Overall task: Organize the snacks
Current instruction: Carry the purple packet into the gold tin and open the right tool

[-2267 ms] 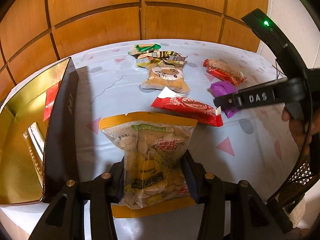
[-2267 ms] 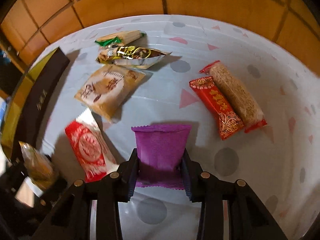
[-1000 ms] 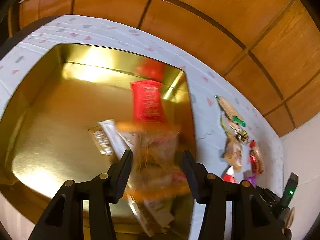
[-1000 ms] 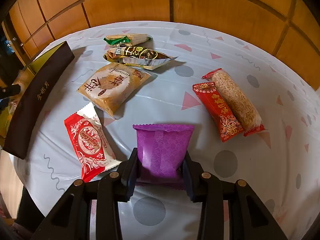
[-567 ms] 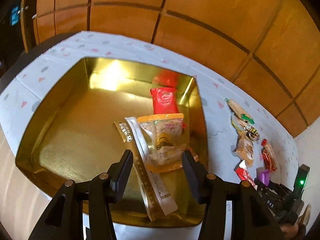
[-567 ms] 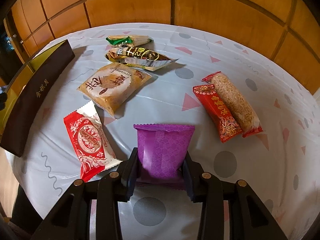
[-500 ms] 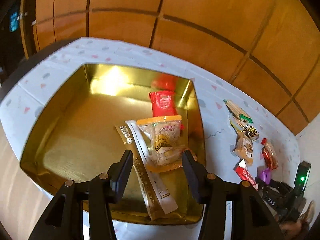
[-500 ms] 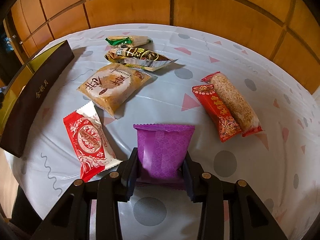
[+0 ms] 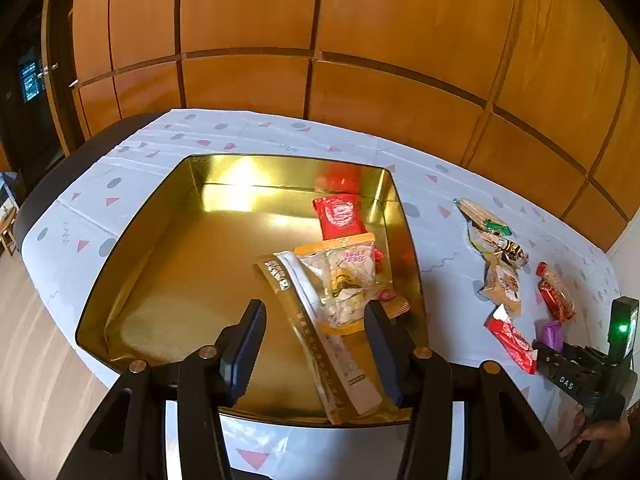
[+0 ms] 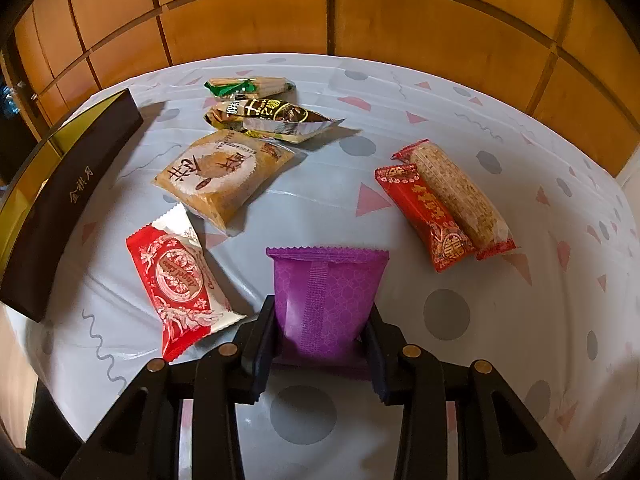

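My left gripper (image 9: 316, 316) is open and empty, held above the near side of the gold tin (image 9: 160, 248). In the tin lie the bag of seeds (image 9: 344, 280), a long gold and white packet (image 9: 320, 332) under it and a red packet (image 9: 340, 216). My right gripper (image 10: 322, 320) is shut on the purple packet (image 10: 324, 292) low over the table; it also shows at the right edge of the left wrist view (image 9: 560, 354). Loose snacks lie on the cloth: a red and white packet (image 10: 180, 276), a tan packet (image 10: 224, 176), a red packet (image 10: 428, 216) and a cereal bar (image 10: 456, 192).
The tin's dark outer wall (image 10: 68, 200) stands at the left of the right wrist view. A green-ended packet (image 10: 248, 86) and a dark gold packet (image 10: 272, 120) lie at the far side of the patterned tablecloth (image 10: 440, 312). Wood panelling (image 9: 320, 40) backs the table.
My left gripper carried the bag of seeds over the tin, let it go into the tin and pulled back and up. My right gripper stayed shut on the purple packet, barely moving.
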{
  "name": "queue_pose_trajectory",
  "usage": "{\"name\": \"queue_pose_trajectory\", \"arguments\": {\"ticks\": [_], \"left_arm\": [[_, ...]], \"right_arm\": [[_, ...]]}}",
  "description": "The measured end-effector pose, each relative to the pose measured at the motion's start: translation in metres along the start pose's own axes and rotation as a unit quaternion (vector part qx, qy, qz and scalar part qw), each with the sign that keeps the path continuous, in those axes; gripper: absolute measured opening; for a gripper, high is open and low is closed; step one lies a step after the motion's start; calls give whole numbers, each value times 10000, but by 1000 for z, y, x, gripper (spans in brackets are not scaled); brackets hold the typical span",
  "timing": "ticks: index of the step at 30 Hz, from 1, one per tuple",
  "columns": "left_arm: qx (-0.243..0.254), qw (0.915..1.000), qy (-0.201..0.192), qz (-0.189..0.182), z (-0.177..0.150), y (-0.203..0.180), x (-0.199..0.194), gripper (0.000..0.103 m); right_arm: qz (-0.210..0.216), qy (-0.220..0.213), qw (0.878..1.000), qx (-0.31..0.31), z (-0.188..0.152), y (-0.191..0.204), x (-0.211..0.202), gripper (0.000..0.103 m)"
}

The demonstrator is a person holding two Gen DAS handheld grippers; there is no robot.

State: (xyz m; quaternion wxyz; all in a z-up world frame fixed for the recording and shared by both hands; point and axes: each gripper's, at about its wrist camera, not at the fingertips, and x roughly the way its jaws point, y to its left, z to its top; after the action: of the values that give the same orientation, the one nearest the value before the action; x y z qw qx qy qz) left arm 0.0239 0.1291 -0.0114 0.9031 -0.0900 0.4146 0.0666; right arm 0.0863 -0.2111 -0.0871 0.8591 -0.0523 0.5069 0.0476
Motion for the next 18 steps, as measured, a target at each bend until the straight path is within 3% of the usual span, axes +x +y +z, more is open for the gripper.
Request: {"name": "queue_pose_trajectory", "arguments": {"ticks": [8, 13, 16, 18], "left_arm": [[-126, 9999, 30, 30, -4, 15, 4, 52], [-244, 9996, -75, 79, -4, 24, 1, 52], [-389, 9990, -151, 131, -2, 33, 0, 52], [-447, 9988, -130, 137, -1, 38, 1, 52]], "right_arm": [[98, 121, 9987, 494, -3, -10, -4, 39], [630, 174, 9884, 1367, -2, -33, -9, 38], [709, 135, 9859, 1512, -2, -38, -14, 38], [509, 248, 9884, 1406, -3, -36, -9, 38]]}}
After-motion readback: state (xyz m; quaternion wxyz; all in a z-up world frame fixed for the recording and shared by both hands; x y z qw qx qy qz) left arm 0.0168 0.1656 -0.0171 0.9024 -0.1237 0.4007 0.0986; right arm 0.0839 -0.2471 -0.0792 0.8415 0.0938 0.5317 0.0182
